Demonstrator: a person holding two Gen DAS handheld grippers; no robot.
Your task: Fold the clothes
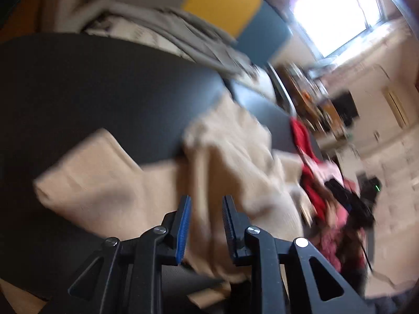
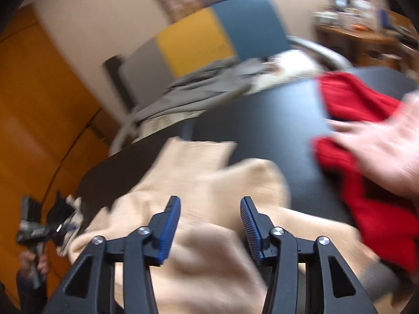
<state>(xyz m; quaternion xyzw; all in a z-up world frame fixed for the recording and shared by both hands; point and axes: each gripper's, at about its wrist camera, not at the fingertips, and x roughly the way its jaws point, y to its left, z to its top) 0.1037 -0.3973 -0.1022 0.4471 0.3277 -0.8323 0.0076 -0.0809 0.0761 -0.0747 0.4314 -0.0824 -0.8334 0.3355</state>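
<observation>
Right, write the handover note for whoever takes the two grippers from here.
Left gripper: open, nothing between the pads, above the beige garment.
Right gripper: open, above the same beige garment, not gripping it.
Beige garment lies rumpled on the dark table, partly folded over itself.
Red garment lies at the table's far side, a bare hand over it.
A grey heap of clothes lies beyond the table.
Done: nothing looks neatly folded yet.
Left: flatten and fold the beige, then the red.

Daylight from blown-out window (image 1: 337,13), heavy motion blur, dark fisheye-bent edges
</observation>
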